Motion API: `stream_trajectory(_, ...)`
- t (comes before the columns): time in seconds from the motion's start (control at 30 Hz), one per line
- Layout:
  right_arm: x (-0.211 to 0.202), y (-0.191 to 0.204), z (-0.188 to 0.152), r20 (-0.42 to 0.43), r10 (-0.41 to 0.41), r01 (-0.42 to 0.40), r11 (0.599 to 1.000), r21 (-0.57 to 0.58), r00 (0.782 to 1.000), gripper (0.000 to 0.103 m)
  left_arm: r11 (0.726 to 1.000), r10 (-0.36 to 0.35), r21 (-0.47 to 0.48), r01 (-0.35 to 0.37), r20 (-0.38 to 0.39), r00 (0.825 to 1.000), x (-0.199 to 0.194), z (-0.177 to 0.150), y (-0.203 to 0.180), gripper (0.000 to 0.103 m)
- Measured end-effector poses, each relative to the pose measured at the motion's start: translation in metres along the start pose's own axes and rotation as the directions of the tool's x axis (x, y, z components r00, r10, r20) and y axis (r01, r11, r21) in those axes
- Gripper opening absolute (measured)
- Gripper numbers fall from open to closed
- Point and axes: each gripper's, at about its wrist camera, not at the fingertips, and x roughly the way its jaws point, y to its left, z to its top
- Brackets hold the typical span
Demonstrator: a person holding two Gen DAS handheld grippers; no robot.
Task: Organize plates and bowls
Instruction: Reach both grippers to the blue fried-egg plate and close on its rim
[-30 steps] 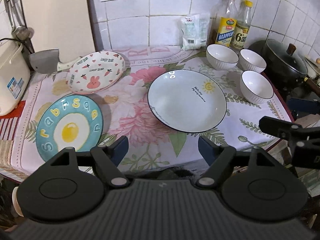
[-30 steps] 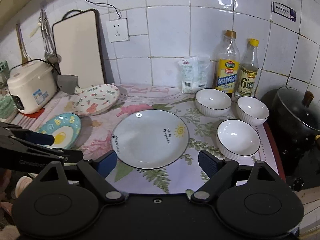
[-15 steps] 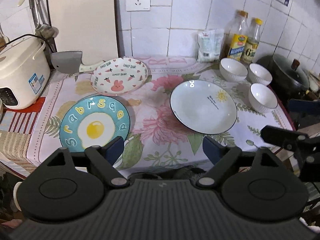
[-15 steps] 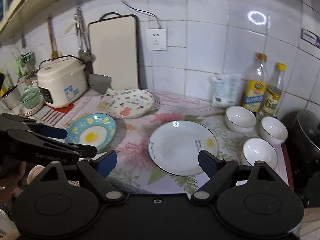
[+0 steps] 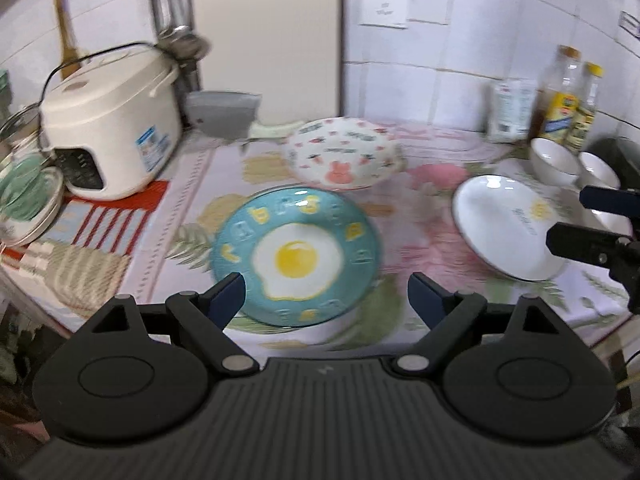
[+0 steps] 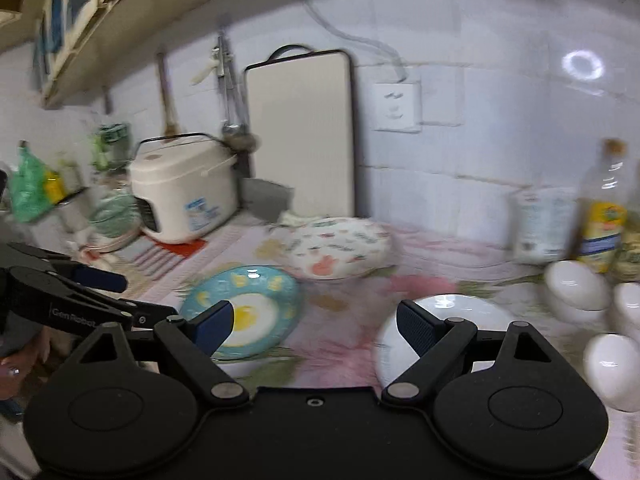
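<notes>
Left gripper tilted down over blue egg plate, jaws just opened wide, empty, right gripper wide, empty

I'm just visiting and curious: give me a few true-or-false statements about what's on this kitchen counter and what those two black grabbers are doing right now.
1. The left gripper holds the fried-egg plate. False: its jaws stand open, have just been opening wider, and nothing is gripped between them.
2. The bunny plate lies behind the fried-egg plate, nearer the wall. True.
3. The white plate with a sun is stacked on the fried-egg plate. False: it lies apart, to its right, on the cloth.
4. A white rice cooker stands at the counter's left. True.
5. The right gripper is clamped on a bowl. False: it is open and empty.
</notes>
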Motion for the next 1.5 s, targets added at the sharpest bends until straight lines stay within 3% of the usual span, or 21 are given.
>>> stream_trajectory(0.1, 0.024, 0.003, -0.002, -0.004, 0.065, -0.065, 0.998, 0.02, 0.998, 0.091, 0.999, 0.019, -0.027, -0.019, -0.009, 1.0, 0.012, -0.003, 0.018, 0.089)
stream_trajectory(0.2, 0.045, 0.015, -0.004, 0.001, 0.1, -0.1, 0.994, -0.033, 0.995, 0.091, 0.998, 0.036, -0.044, -0.037, -0.014, 0.999, 0.029, -0.006, 0.033, 0.089)
stream_trajectory(0.3, 0.07, 0.026, -0.004, -0.043, 0.152, -0.155, 0.984, -0.09, 0.987, 0.091, 0.998, 0.035, -0.06, -0.036, -0.023, 0.999, 0.052, -0.009, 0.044, 0.089)
stream_trajectory(0.37, 0.089, 0.026, -0.005, -0.09, 0.183, -0.189, 0.98, -0.059, 0.979, 0.09, 0.996, 0.029, -0.078, -0.032, -0.042, 0.999, 0.07, -0.011, 0.051, 0.088)
stream_trajectory(0.5, 0.116, 0.022, -0.009, -0.083, 0.135, -0.136, 0.991, -0.014, 0.987, 0.09, 0.988, -0.004, -0.156, -0.004, -0.046, 0.999, 0.096, -0.016, 0.065, 0.087)
stream_trajectory(0.67, 0.151, 0.015, -0.017, -0.08, 0.074, -0.071, 0.997, 0.041, 0.994, 0.09, 0.989, 0.015, -0.146, -0.023, -0.058, 0.998, 0.122, -0.019, 0.073, 0.086)
stream_trajectory(0.77, 0.171, 0.009, -0.023, -0.092, 0.065, -0.056, 0.994, 0.099, 0.994, 0.09, 0.986, 0.033, -0.157, -0.047, -0.09, 0.995, 0.137, -0.021, 0.083, 0.083)
stream_trajectory(0.8, 0.177, 0.008, -0.024, -0.112, 0.061, -0.049, 0.993, 0.106, 0.992, 0.09, 0.986, 0.037, -0.16, -0.052, -0.098, 0.995, 0.142, -0.022, 0.087, 0.076)
stream_trajectory(0.83, 0.183, 0.007, -0.026, -0.126, 0.064, -0.048, 0.991, 0.125, 0.99, 0.087, 0.985, 0.043, -0.164, -0.061, -0.11, 0.993, 0.147, -0.023, 0.091, 0.068)
stream_trajectory(0.93, 0.196, 0.007, -0.031, -0.148, 0.083, -0.058, 0.985, 0.165, 0.986, 0.082, 0.983, 0.045, -0.17, -0.068, -0.138, 0.989, 0.156, -0.028, 0.1, 0.058)
stream_trajectory(1.07, 0.208, 0.01, -0.038, -0.18, 0.065, -0.03, 0.981, 0.189, 0.982, 0.069, 0.977, -0.026, -0.214, -0.006, -0.148, 0.989, 0.161, -0.031, 0.107, 0.056)
stream_trajectory(1.17, 0.211, 0.015, -0.044, -0.18, 0.03, 0.003, 0.984, 0.18, 0.983, 0.066, 0.975, -0.045, -0.222, 0.013, -0.138, 0.989, 0.164, -0.031, 0.107, 0.056)
stream_trajectory(1.3, 0.214, 0.014, -0.046, -0.185, 0.054, -0.014, 0.977, 0.214, 0.981, 0.058, 0.981, -0.051, -0.194, 0.026, -0.127, 0.991, 0.165, -0.03, 0.102, 0.039)
stream_trajectory(1.5, 0.222, 0.006, -0.048, -0.213, 0.047, 0.011, 0.964, 0.264, 0.976, 0.027, 0.967, -0.06, -0.253, 0.026, -0.127, 0.99, 0.167, -0.029, 0.11, 0.031)
